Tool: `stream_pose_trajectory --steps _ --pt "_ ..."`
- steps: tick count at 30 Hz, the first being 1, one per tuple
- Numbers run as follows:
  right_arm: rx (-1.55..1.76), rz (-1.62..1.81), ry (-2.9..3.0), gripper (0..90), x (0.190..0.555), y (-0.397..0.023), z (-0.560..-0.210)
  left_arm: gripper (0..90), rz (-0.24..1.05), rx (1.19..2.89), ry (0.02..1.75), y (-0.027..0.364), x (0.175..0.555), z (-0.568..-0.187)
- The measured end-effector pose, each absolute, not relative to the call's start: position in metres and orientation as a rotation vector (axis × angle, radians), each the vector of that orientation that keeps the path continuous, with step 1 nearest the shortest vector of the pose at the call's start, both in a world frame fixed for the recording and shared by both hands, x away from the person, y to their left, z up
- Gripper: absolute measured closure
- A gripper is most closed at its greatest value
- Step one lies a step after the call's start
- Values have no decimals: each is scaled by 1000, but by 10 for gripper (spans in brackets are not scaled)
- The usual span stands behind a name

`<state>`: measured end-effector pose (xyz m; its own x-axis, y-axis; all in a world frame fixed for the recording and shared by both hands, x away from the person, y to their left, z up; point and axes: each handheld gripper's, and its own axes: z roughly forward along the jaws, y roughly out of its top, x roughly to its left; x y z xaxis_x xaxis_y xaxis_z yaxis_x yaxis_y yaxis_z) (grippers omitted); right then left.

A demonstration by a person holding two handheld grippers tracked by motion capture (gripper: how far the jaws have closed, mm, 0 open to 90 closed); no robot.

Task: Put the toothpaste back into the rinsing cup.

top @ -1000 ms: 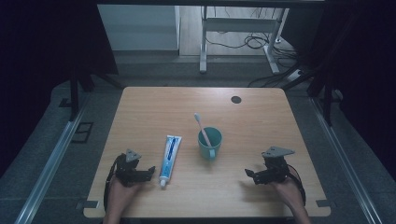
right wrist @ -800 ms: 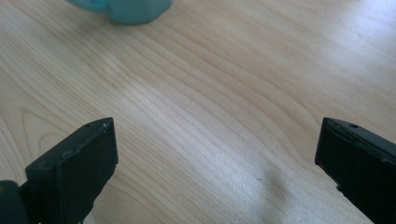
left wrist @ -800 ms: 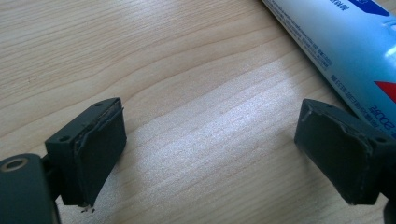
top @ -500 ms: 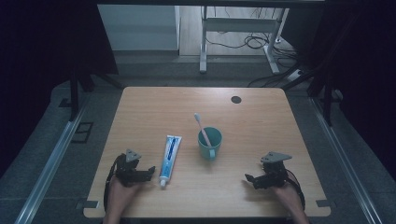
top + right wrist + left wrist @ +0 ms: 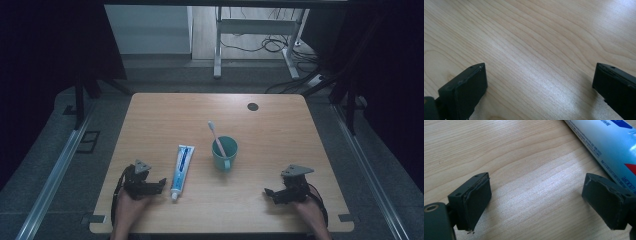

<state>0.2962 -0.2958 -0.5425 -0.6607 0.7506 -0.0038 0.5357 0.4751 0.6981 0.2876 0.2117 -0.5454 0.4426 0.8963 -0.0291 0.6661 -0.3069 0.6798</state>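
Your left gripper (image 5: pixel 159 183) rests near the front left corner of the table (image 5: pixel 165 115), and the toothpaste tube (image 5: pixel 182 163) lies just beside it, toward the middle of the front edge. The main risk is the approach. In the left gripper view, one jaw already stands very close to the side of the tube (image 5: pixel 609 147), while between the two jaws there is only bare wood. If you close from this position, I think the jaws meet on nothing, or one jaw pushes the tube sideways and it slides or rolls away. A tube is soft, so a hard squeeze on its body could also press paste toward the cap, which points to the front edge.

The second risk is the green cup (image 5: pixel 224 153) beyond the tube, near the middle of the table, with a toothbrush (image 5: pixel 215 137) leaning inside it. If you swing the tube up too fast, you may hit the handle of the brush or tip the cup, which looks light.

Now the tongs. The left gripper is spread wide, holds nothing, and sits low over the wood; whether its jaw really touches the tube I cannot tell. Your right gripper (image 5: pixel 273 194) is near the front right corner, well apart from the cup, also spread wide with only bare wood (image 5: pixel 536 50) between its jaws, and it grips nothing.
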Motion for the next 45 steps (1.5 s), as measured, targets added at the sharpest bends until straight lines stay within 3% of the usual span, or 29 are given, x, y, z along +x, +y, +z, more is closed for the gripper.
stream_pose_trajectory --steps 5,11,29,45 --pt "1099 994 2410 0 296 -299 -543 93 479 2071 1305 212 287 -545" --pt "1099 992 2411 0 296 -299 -543 166 464 2065 1298 211 287 -543" --pt "1104 989 2404 1 295 -299 -543 536 420 1990 1218 213 281 -524" --pt "1105 992 2404 3 295 -299 -543 798 383 2033 1139 198 278 -509"
